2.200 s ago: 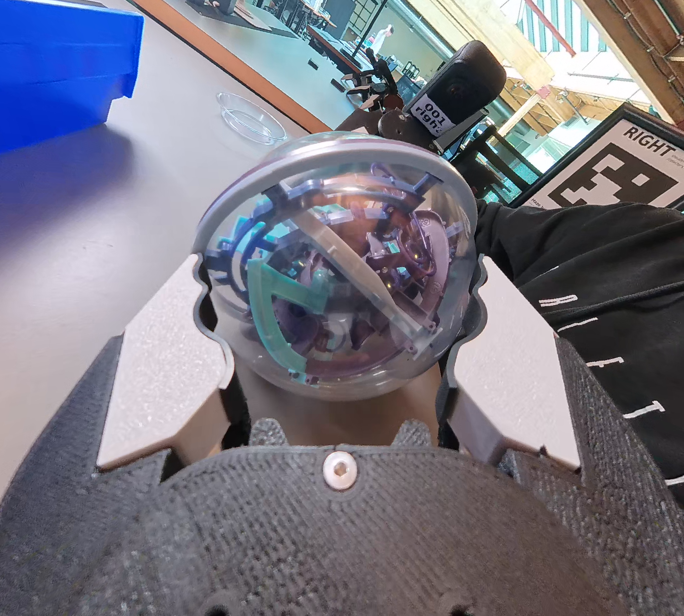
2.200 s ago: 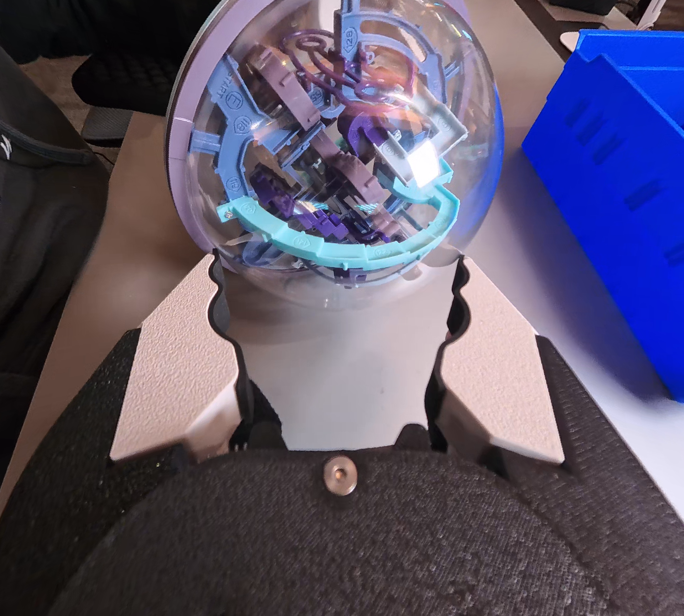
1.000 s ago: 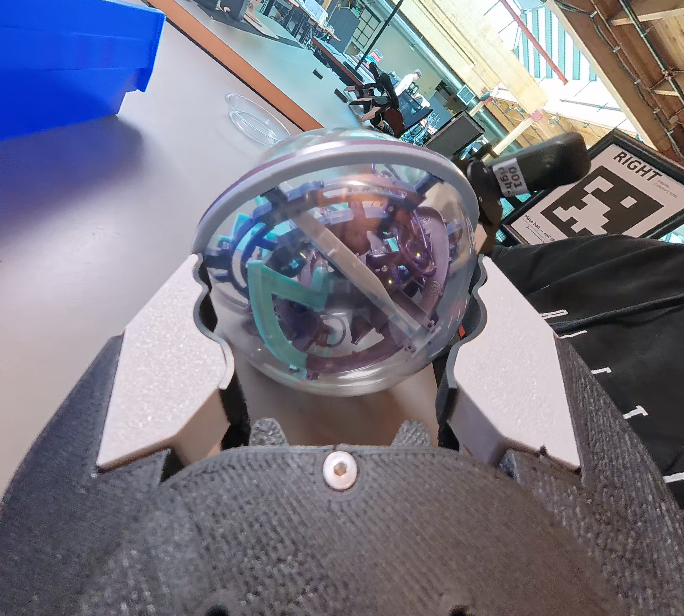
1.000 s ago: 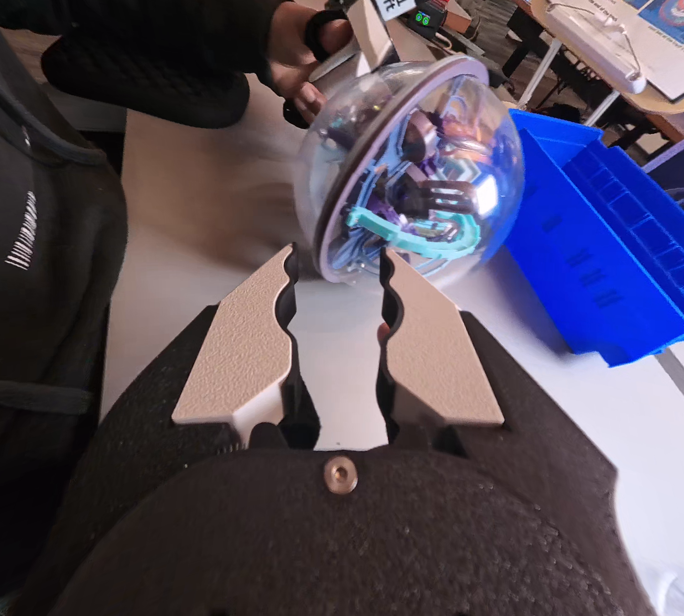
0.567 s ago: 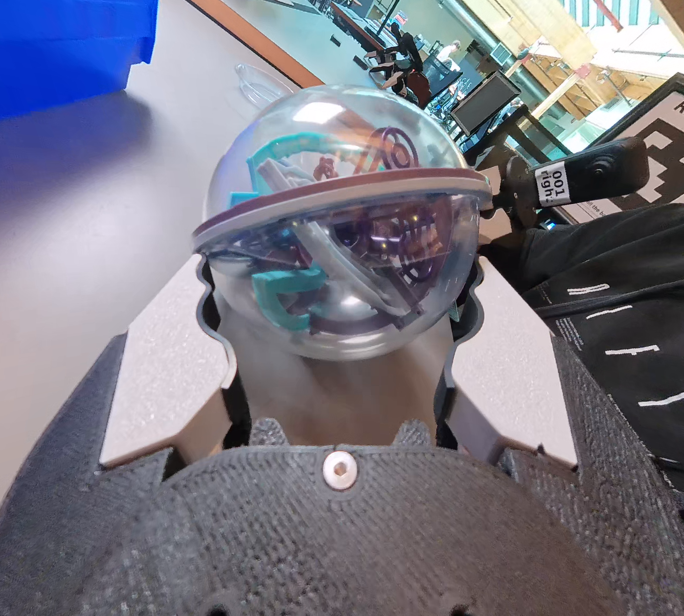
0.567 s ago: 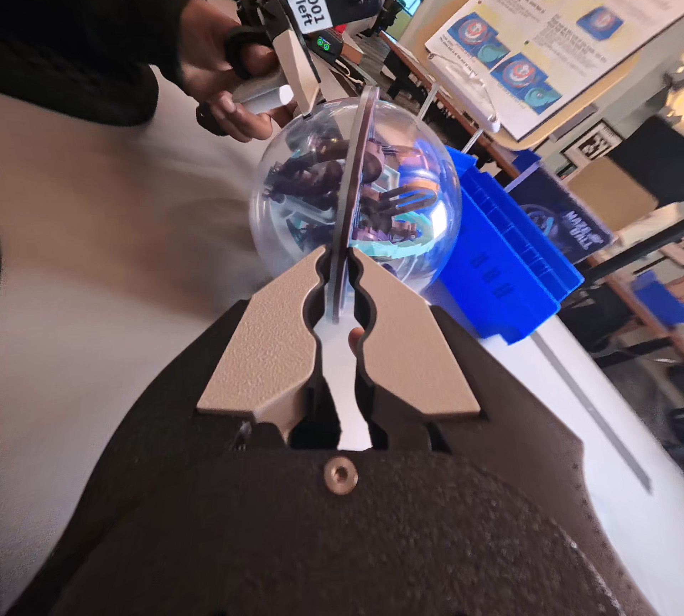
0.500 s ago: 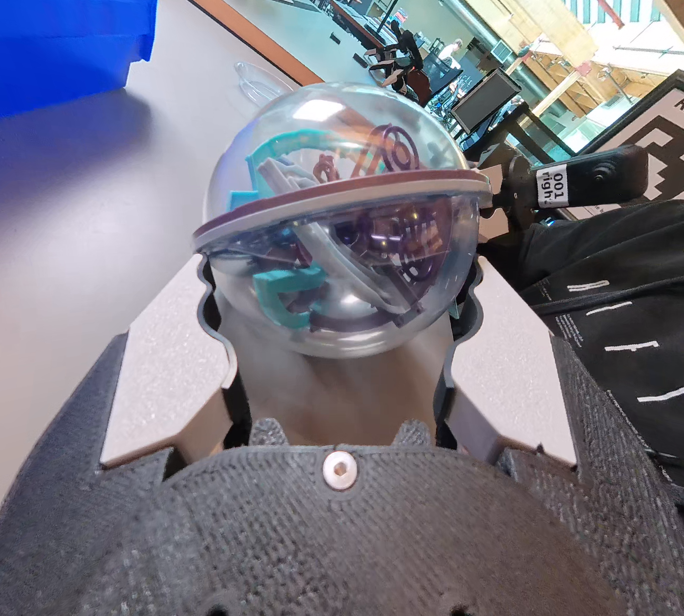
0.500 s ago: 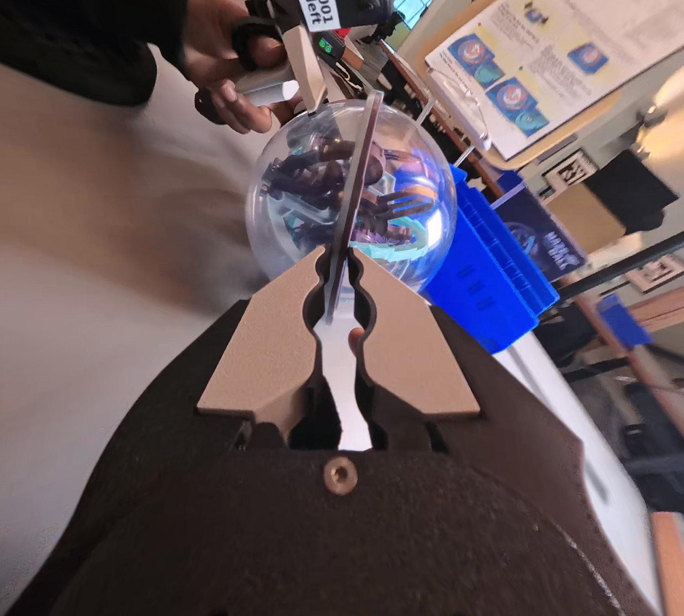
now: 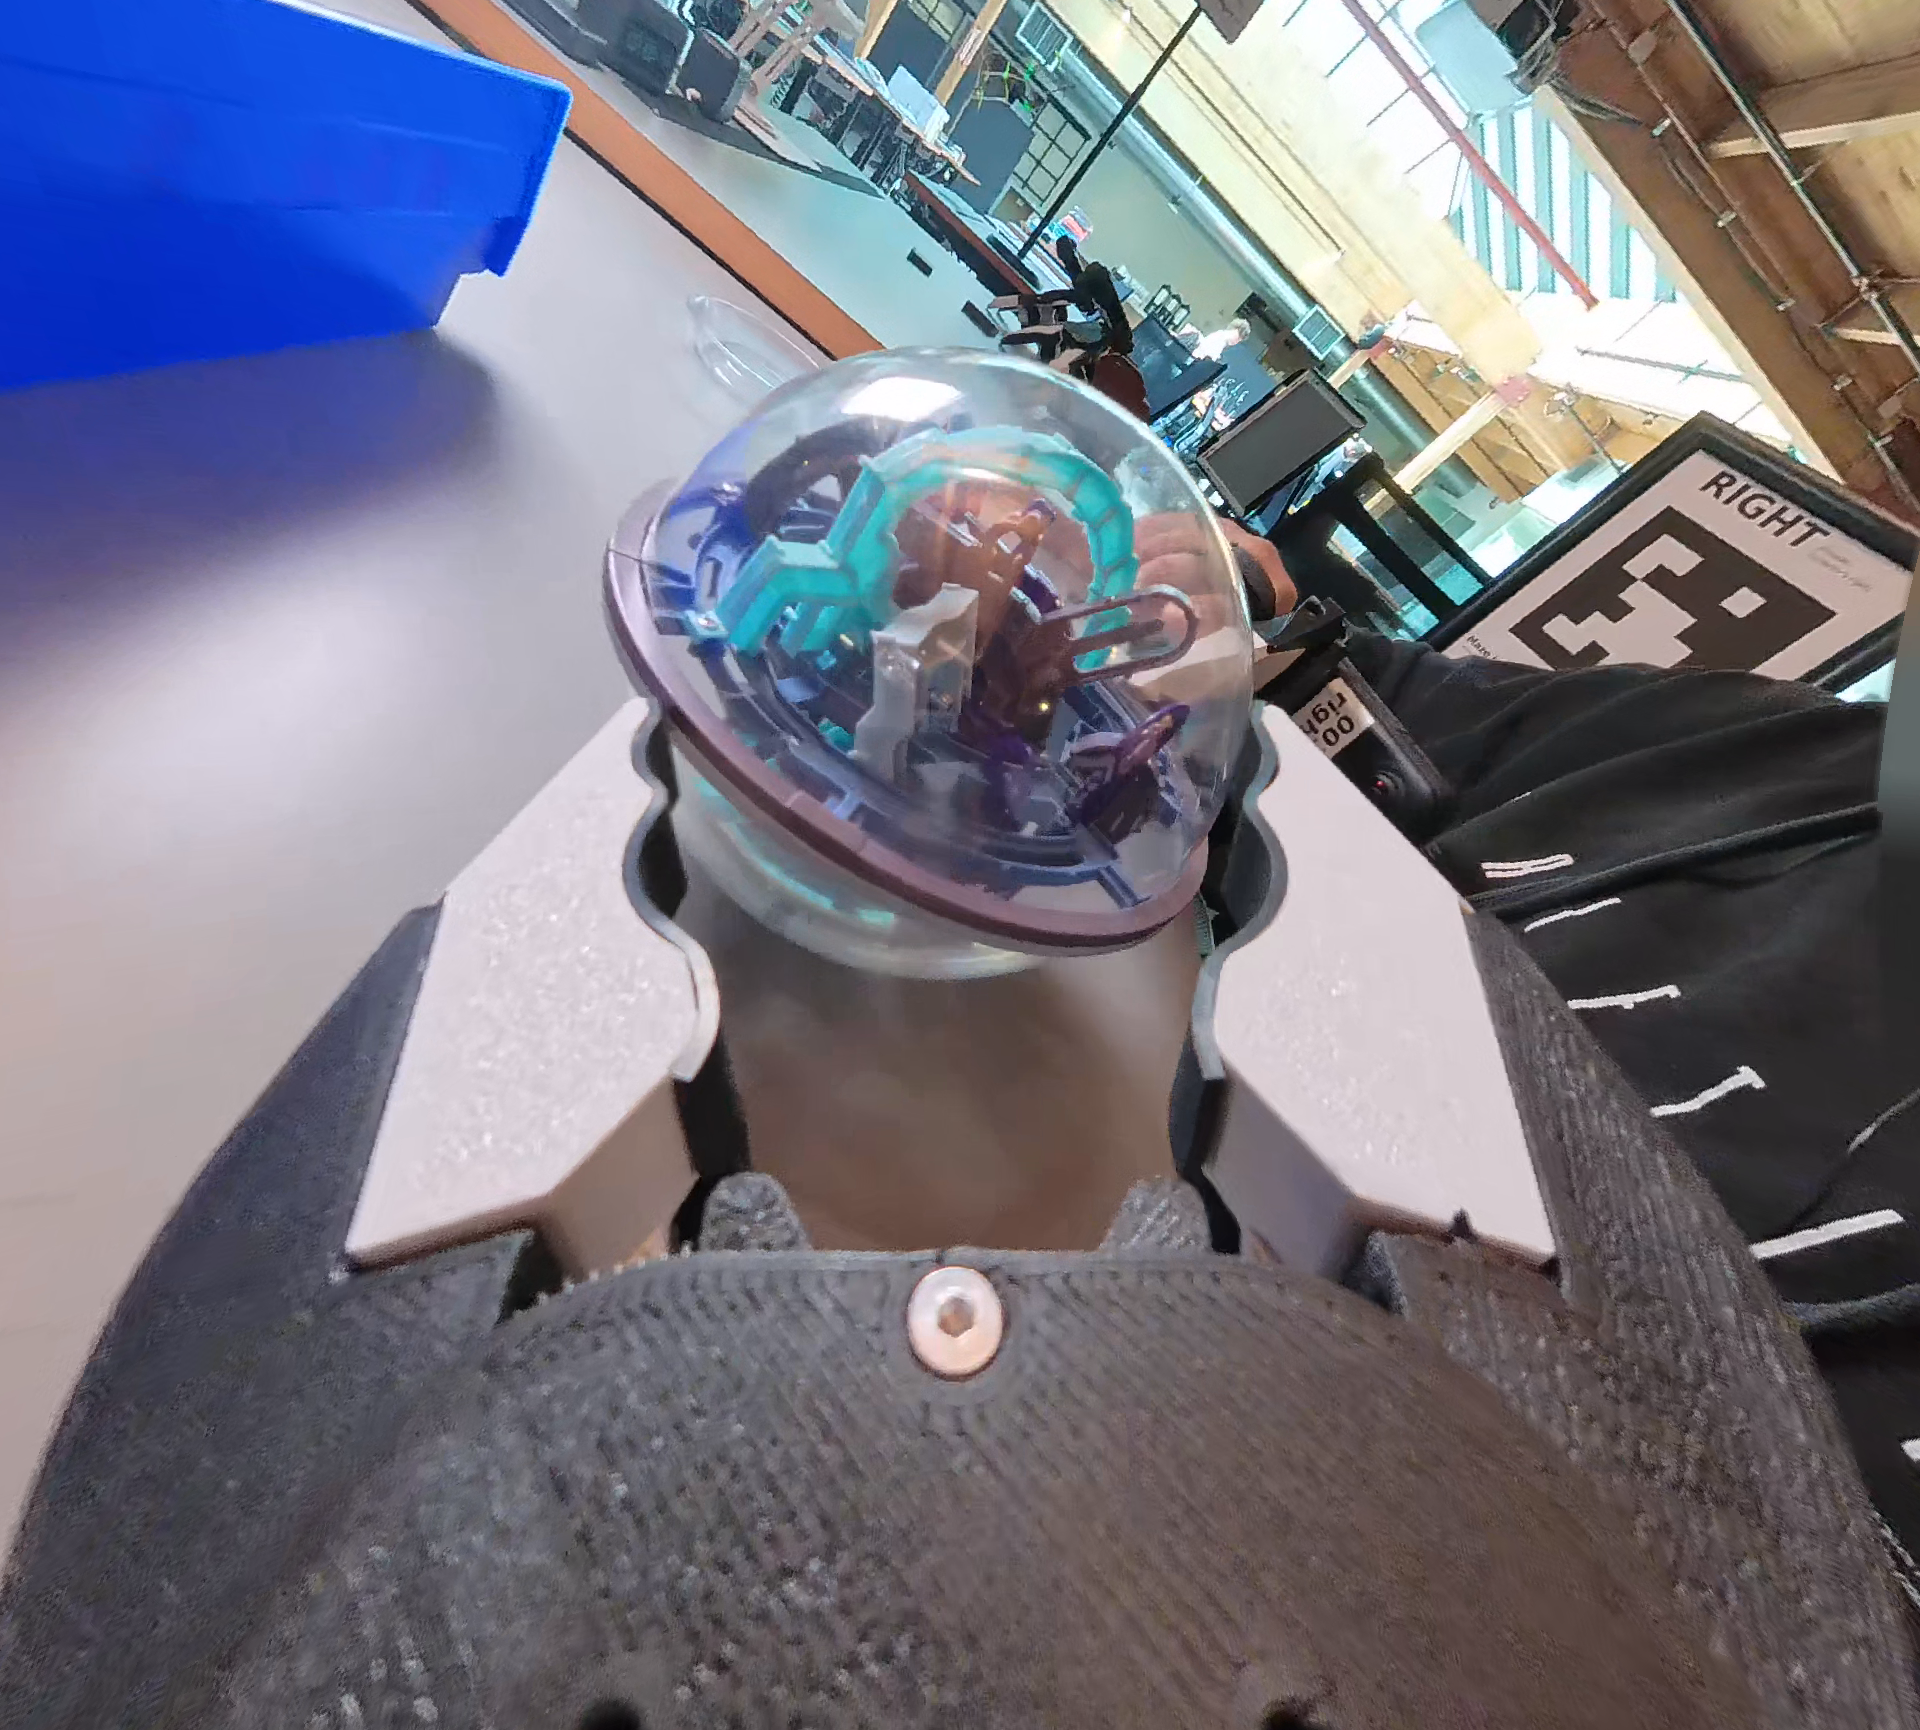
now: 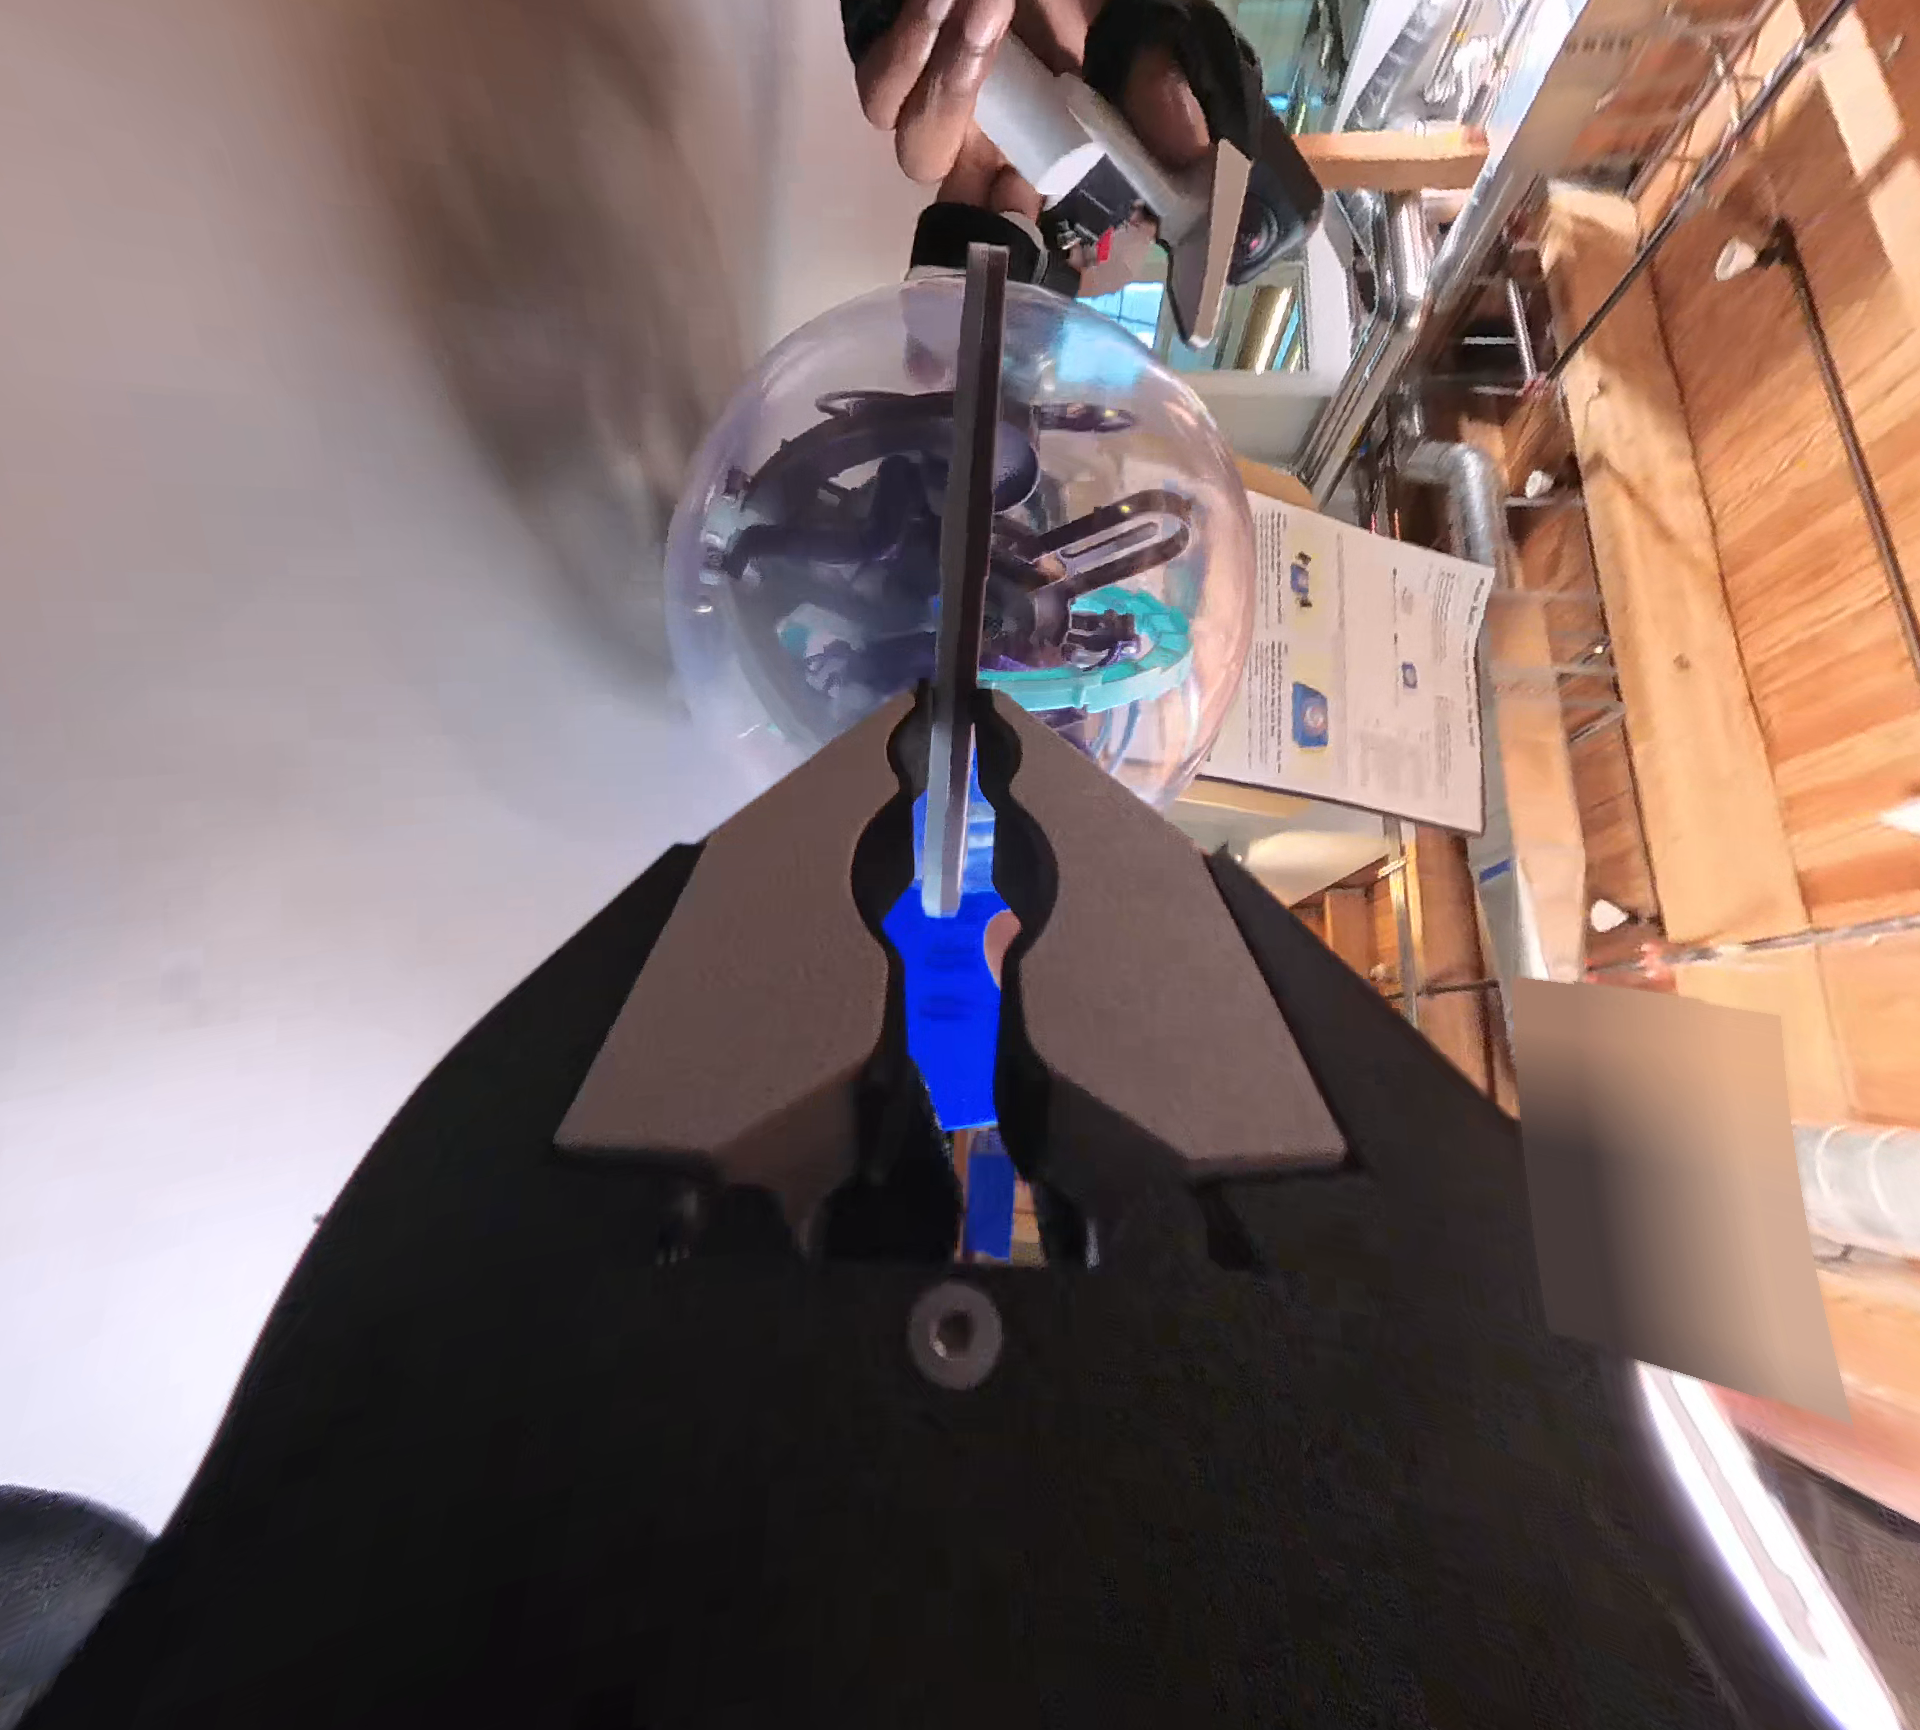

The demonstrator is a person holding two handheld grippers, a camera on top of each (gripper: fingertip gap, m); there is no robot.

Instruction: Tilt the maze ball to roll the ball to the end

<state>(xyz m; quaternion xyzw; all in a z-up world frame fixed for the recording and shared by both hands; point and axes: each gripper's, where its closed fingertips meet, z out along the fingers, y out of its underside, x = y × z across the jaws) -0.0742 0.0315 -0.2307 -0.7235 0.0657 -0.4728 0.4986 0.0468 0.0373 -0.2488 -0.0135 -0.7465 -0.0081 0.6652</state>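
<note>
The maze ball (image 9: 935, 662) is a clear sphere with teal, purple and grey tracks and a purple-grey rim ring. It is held above the grey table (image 9: 260, 641). My left gripper (image 9: 945, 776) is shut on the sphere, one fingertip on each side. In this view the rim is tilted and the teal track is on top. My right gripper (image 10: 951, 714) is shut on the rim (image 10: 966, 485), which shows edge-on in the right wrist view. The sphere (image 10: 1091, 558) bulges on both sides of the rim. I cannot make out the small ball inside.
A blue bin (image 9: 208, 205) stands at the far left, and a clear dish (image 9: 738, 330) lies beyond the ball. A black-and-white marker sign (image 9: 1683, 600) stands at the right. A hand (image 10: 966, 18) holds the left gripper. An instruction sheet (image 10: 1361, 672) stands behind.
My right gripper let go of the sphere's body, shut on its rim and rolled over. The ball turned in my left gripper, so the rim went from arched upright to tilted, teal track up.
</note>
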